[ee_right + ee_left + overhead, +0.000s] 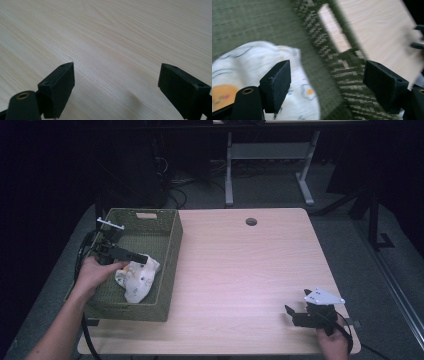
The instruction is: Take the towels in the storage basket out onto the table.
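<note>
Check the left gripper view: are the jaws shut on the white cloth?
No. The left gripper has its jaws wide apart, with the white cloth lying loose below in the green basket.

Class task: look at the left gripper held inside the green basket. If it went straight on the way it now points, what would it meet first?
Probably the basket wall: the left gripper has its open jaws straddling the white printed cloth edge and basket floor, with the woven wall just ahead. Depth is unclear, so it might brush the cloth first.

A basket (171,251) sits on the left part of the table (240,270), with a cloth (137,277) lying inside it toward the near right. The left gripper (131,256) reaches into the basket, just above the cloth. The right gripper (295,316) is well apart, over the table's near right corner.
</note>
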Demonstrator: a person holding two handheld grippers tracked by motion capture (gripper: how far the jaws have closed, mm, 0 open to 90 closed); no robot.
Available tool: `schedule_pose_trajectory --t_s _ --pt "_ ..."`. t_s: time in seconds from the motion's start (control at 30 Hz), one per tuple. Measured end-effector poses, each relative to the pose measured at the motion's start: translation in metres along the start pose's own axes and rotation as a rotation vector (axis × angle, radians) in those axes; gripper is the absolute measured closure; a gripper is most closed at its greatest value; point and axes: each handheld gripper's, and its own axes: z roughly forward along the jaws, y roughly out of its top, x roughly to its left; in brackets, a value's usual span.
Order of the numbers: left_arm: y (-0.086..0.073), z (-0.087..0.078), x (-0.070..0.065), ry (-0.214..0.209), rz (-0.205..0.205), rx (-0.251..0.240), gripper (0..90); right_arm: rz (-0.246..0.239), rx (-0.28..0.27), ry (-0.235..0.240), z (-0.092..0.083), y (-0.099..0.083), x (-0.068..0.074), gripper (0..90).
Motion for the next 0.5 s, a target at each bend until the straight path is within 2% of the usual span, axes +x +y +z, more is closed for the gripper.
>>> schedule_pose_trajectory --t_s 0.03,0.07,0.1,0.2,0.23,0.33,0.4,0.5 --pt "0.0 0.0 0.0 0.0 0.0 0.0 21.8 0.001 -0.001 0.0 0.0 0.0 0.0 13.3" --pt "0.0 0.003 0.005 0.032 -0.01 0.013 21.8 0.001 -0.001 0.0 0.0 0.0 0.0 13.3" --pt "0.0 0.003 0.005 0.032 -0.01 0.013 21.8 0.002 -0.001 -0.001 0.0 0.0 0.0 13.3" --pt "0.001 0.011 0.016 0.047 -0.057 0.027 21.0 0.002 -0.001 0.0 0.0 0.0 0.0 13.3" --pt "0.001 0.011 0.016 0.047 -0.057 0.027 21.0 0.002 -0.001 0.0 0.0 0.0 0.0 13.3" --pt "0.002 0.02 0.024 0.124 -0.073 0.071 22.4 0.004 -0.005 0.0 0.0 0.0 0.0 13.3" --pt "0.002 0.024 0.029 0.135 -0.087 0.084 26.2 0.002 -0.003 0.0 0.0 0.0 0.0 13.3" --pt "0.003 0.028 0.033 0.201 -0.088 0.106 26.3 -0.002 -0.002 0.002 0.0 0.0 0.0 13.4"
